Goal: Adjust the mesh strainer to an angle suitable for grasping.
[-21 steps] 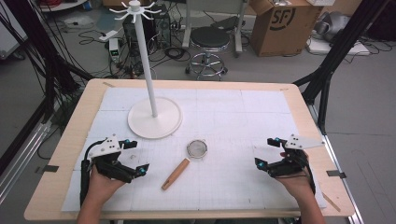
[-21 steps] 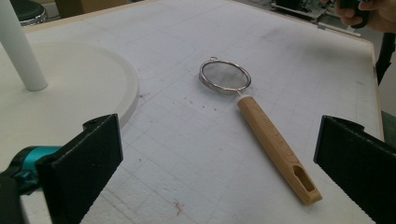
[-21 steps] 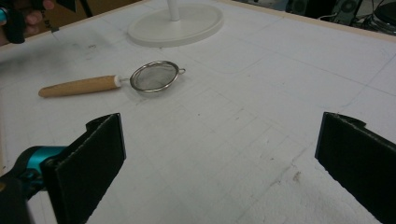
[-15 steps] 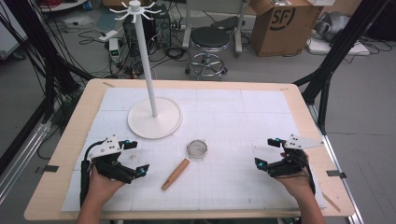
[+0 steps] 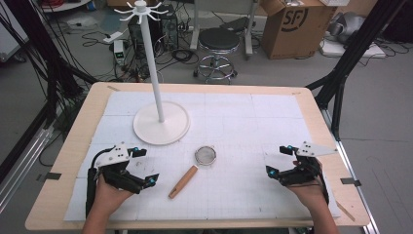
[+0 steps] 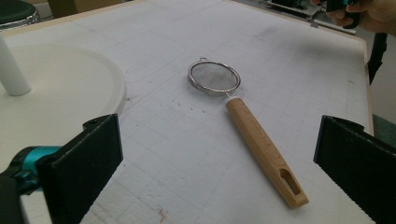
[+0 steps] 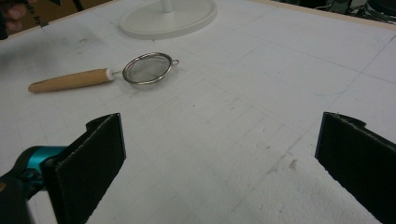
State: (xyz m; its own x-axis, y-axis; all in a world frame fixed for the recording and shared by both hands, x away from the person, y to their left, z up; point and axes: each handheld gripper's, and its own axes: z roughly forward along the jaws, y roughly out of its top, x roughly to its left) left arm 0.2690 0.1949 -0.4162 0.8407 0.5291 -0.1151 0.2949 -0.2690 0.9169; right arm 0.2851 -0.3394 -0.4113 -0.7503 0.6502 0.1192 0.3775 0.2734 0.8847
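A small metal mesh strainer with a wooden handle lies flat on the white mat in the middle. The left gripper view has it straight ahead, the strainer lying beyond the jaws. In the right gripper view the strainer lies farther off, up and to the left. My left gripper rests near the front left, open, nothing between its jaws. At the front right, my right gripper is open and empty too. A white hanging stand with hooks on top rises behind the strainer.
The white gridded mat covers most of the wooden table. Beyond the table stand a stool, a cardboard box and cables on the floor. A black frame leg stands at the right edge.
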